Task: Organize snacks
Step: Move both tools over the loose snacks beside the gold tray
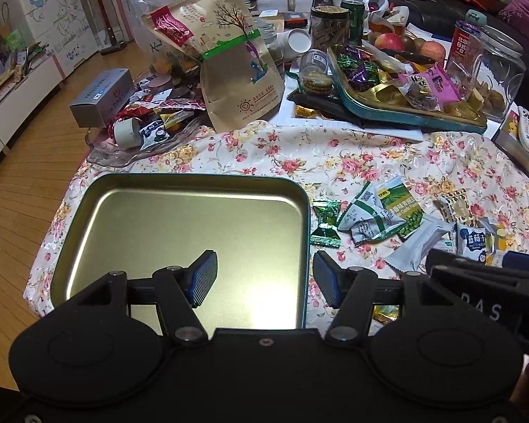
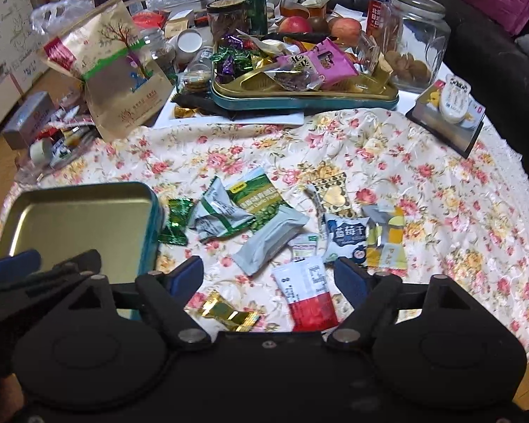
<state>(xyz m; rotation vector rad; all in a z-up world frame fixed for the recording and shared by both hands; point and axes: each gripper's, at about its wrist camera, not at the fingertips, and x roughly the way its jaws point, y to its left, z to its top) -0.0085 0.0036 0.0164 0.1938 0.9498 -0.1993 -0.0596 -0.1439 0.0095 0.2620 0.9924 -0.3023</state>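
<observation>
Several loose snack packets (image 2: 264,239) crowd the cloth beside the tin (image 2: 88,218).

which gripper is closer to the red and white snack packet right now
Right. The right gripper stands open right over the red and white packet, which lies between its fingers, untouched. The left gripper hovers open above the empty tin.
</observation>
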